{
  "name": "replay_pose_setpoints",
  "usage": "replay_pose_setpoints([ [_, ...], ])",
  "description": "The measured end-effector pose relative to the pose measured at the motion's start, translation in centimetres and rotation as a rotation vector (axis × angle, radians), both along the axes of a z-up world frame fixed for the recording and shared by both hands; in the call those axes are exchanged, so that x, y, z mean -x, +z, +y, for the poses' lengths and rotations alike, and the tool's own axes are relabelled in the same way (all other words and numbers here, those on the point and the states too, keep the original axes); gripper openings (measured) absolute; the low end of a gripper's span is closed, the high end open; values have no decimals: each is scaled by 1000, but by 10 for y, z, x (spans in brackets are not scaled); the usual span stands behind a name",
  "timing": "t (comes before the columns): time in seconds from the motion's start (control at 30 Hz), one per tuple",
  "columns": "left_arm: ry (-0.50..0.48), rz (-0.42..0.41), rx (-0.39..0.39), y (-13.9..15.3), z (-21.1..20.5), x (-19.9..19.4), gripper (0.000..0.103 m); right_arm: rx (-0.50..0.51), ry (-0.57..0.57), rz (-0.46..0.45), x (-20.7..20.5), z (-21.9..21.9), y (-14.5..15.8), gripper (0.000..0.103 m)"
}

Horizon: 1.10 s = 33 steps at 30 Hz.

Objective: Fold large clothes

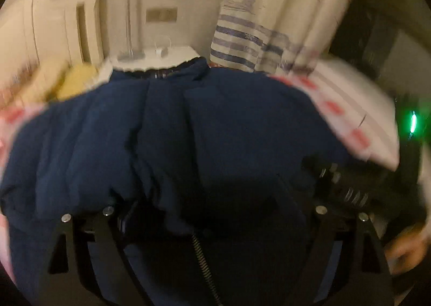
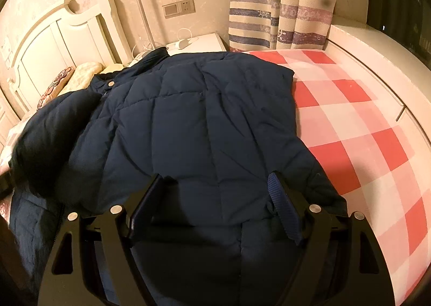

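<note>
Softly quilted, puffy navy jacket spread flat on pink-and-red checked bed. Right gripper spread wide over the hem, pads not pressing. Left gripper blurred, fingers buried in fabric; cannot tell.

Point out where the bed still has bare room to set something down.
Free: the checked sheet right of the jacket, bordered by the curtain and the white ledge. Crowded: the left, where the jacket's sleeve bunches toward the pillows and headboard.
</note>
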<state>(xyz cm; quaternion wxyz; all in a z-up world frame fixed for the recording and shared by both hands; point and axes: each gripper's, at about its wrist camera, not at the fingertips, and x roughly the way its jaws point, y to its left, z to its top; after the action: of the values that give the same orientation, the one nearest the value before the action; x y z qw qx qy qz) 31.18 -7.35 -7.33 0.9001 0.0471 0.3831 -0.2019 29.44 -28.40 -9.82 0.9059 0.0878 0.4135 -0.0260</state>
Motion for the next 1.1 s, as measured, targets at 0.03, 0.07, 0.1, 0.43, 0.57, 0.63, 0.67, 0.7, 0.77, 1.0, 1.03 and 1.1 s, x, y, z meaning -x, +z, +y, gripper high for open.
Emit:
replay_pose_setpoints([
  [0.03,-31,-25,-20,4,1,10,87,-6,1,-2,0,-1,0,76],
  [0.07,-41,-50,-14,11,6,16,87,-14,1,-4,1,-2,0,76],
  [0.1,-44,-90,2,22,18,26,89,-20,1,-6,1,-3,0,76],
  [0.43,501,-131,-291,8,137,35,99,-36,4,-11,2,-4,1,77],
  [0.57,585,-59,-293,-16,150,29,99,-13,3,-4,2,-2,1,77],
  [0.63,577,-4,-330,-30,148,22,99,10,3,4,1,1,1,77],
  [0.67,574,16,-349,-35,147,19,99,24,4,8,0,2,1,77],
  [0.7,574,19,-364,-37,148,25,99,48,4,12,0,6,1,77],
  [0.77,579,-1,-380,-38,148,29,99,126,1,10,1,16,5,78],
  [1.0,617,22,-382,-39,155,26,99,470,237,-160,24,129,38,86],
  [1.03,641,23,-384,-38,158,26,99,548,304,-185,27,155,40,86],
  [1.1,694,23,-383,-36,164,28,99,664,380,-212,28,189,39,86],
])
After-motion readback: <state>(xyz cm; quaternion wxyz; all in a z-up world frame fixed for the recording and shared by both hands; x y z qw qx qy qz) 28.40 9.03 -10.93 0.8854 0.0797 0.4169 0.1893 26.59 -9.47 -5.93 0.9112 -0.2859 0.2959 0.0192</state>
